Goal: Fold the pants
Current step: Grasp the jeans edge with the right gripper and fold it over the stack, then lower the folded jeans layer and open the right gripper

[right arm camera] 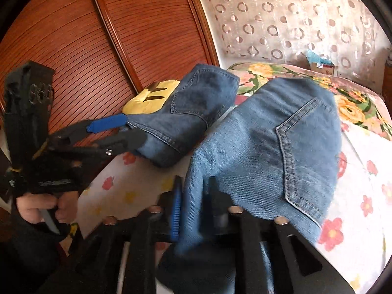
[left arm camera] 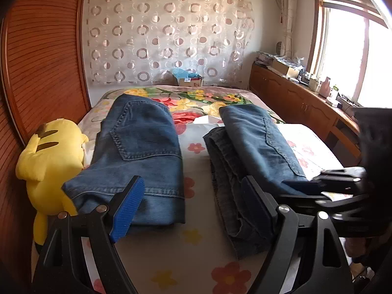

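- The folded pants, the pair being worked, lie on the bed at about 3 o'clock of the left wrist view. Their long axis runs from the near edge away toward 12 o'clock, and a darker layer shows under the blue top layer.
- In the right wrist view the same denim fills the centre, back pocket up. A near flap of it stands between the two fingers of the right gripper at 6 o'clock.
- The right gripper's jaws are partly apart with cloth between them. That part is blurred, so I cannot tell whether the pads press on the fabric or have let go.
- The left gripper stands wide open and holds nothing. Between its fingers lies a bare strip of sheet.
- A second folded pair lies at 10 o'clock of the left wrist view, parallel to the first and apart from it; the left gripper's blue pad overlaps its near hem in the picture. Whether they touch I cannot say.
- The right hand is plainly the nearer to the working pair. My judgement: the coming move turns on the right jaws clearing that flap straight back toward 6 o'clock, so the fold is not dragged open.
- A yellow plush toy sits at 9 o'clock against the wooden wardrobe. A person's hand grips the left gripper's handle.
- A small box at the bed's far end bears a label too small to read, and no other writing shows.
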Demonstrator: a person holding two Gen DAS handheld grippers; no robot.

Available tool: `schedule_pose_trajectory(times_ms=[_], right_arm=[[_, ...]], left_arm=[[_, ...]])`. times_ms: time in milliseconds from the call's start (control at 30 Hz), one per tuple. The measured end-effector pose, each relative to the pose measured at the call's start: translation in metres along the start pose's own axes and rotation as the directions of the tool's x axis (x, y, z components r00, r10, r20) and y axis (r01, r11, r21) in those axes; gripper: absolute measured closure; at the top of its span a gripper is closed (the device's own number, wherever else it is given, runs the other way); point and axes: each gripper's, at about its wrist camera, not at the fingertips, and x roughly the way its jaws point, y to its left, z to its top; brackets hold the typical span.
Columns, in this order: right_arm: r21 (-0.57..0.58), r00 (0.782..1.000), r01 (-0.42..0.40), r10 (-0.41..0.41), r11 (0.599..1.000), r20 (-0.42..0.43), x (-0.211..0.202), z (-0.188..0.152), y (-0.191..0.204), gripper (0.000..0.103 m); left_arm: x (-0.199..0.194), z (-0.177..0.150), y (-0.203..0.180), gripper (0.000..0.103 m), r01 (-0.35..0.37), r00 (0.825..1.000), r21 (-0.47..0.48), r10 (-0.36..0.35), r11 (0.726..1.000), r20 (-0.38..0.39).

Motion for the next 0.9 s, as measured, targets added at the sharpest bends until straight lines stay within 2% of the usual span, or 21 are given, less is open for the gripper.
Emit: schedule_pose_trajectory(times_ms=[133, 333, 500, 667, 833, 900], right_arm=[[-0.009, 0.998, 0.023, -0.023, 1.000, 0.055, -0.033, 0.004, -0.006, 0.061], [0.017, 0.985, 0.135, -0.136, 0.991, 0.102, -0.063, -0.005, -0.040, 0.058], [0.036, 0.971, 0.221, -0.224, 0.975, 0.085, -0.047, 0.007, -0.071, 0.056], [0.037, 0.969, 0.236, -0.238, 0.971, 0.060, -0.018, 0.023, -0.098, 0.056], [0.046, 0.976, 0.208, -0.211, 0.977, 0.053, -0.005, 0.031, -0.112, 0.055], [0.055, 0.979, 0.195, -0.198, 0.979, 0.055, -0.006, 0.031, -0.120, 0.055]], left_arm=[[0.007, 0.005, -0.007, 0.021, 0.018, 1.000, 0.009, -0.018, 1.000, -0.003], [0.022, 0.012, -0.026, 0.021, 0.051, 0.998, 0.042, -0.050, 0.998, -0.026], [0.038, 0.019, -0.039, 0.021, 0.065, 0.997, 0.066, -0.062, 0.996, -0.053], [0.055, 0.029, -0.048, 0.021, 0.074, 0.995, 0.082, -0.068, 0.994, -0.072], [0.074, 0.046, -0.053, 0.034, 0.111, 0.990, 0.095, -0.102, 0.989, -0.095], [0.085, 0.054, -0.053, 0.043, 0.127, 0.987, 0.089, -0.117, 0.988, -0.109]])
